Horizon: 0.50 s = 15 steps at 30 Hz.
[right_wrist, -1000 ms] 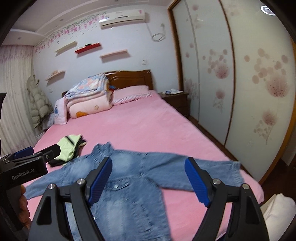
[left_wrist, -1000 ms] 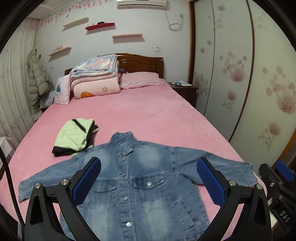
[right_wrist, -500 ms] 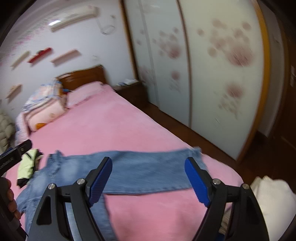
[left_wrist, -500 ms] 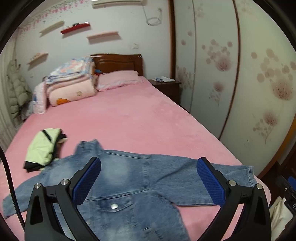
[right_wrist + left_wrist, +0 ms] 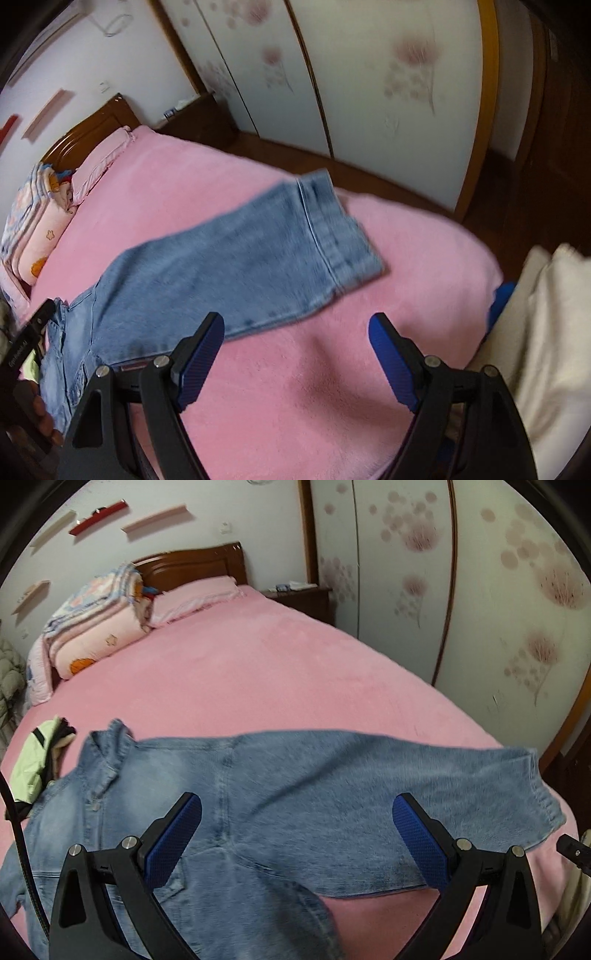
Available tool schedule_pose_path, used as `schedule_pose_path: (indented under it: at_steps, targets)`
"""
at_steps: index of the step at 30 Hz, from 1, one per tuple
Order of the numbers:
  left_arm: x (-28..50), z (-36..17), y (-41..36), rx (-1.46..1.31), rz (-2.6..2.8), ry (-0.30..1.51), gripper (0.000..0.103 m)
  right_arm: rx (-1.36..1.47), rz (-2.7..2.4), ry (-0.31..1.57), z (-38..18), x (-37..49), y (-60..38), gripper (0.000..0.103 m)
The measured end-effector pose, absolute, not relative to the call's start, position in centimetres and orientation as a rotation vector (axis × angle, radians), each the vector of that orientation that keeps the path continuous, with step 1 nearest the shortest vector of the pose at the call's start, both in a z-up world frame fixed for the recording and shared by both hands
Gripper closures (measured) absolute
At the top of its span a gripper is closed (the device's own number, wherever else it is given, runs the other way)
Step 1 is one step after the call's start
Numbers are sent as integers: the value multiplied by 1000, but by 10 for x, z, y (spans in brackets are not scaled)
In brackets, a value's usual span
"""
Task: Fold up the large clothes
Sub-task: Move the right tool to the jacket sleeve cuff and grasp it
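A blue denim jacket lies spread flat, front up, on the pink bed, its right sleeve stretched toward the bed's right edge. My left gripper is open and empty, hovering over the jacket's right shoulder and armpit. My right gripper is open and empty above bare pink bedding, just near of the sleeve; the sleeve cuff lies beyond it. The left gripper's body shows at the left edge of the right wrist view.
A folded green and black garment lies left of the jacket collar. Folded quilts and a pillow sit by the headboard. Wardrobe doors run along the bed's right side. A white cloth lies at the right.
Both grippers have swung right and dipped closer to the bed. The left now hangs over the right shoulder; the right now looks onto the sleeve cuff. Both stay open.
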<state>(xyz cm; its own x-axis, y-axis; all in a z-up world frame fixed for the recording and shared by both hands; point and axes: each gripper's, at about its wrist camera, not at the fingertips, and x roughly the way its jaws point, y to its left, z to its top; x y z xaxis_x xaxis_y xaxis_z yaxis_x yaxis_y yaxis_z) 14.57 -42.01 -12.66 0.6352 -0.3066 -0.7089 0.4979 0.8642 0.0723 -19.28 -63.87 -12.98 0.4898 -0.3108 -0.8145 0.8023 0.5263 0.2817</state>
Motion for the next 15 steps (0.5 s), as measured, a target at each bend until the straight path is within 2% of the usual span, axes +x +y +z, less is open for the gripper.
schedule_pose_path:
  at_steps: [5, 12, 15]
  targets:
    - [147, -155, -441, 310, -491, 785, 0, 862, -720, 763, -157, -196, -651, 22]
    - [148, -175, -461, 332, -514, 830, 0, 916, -714, 689, -167, -190, -669, 24]
    - [148, -180, -467, 340, -518, 842, 0, 904, -735, 694, -172, -178, -679, 40]
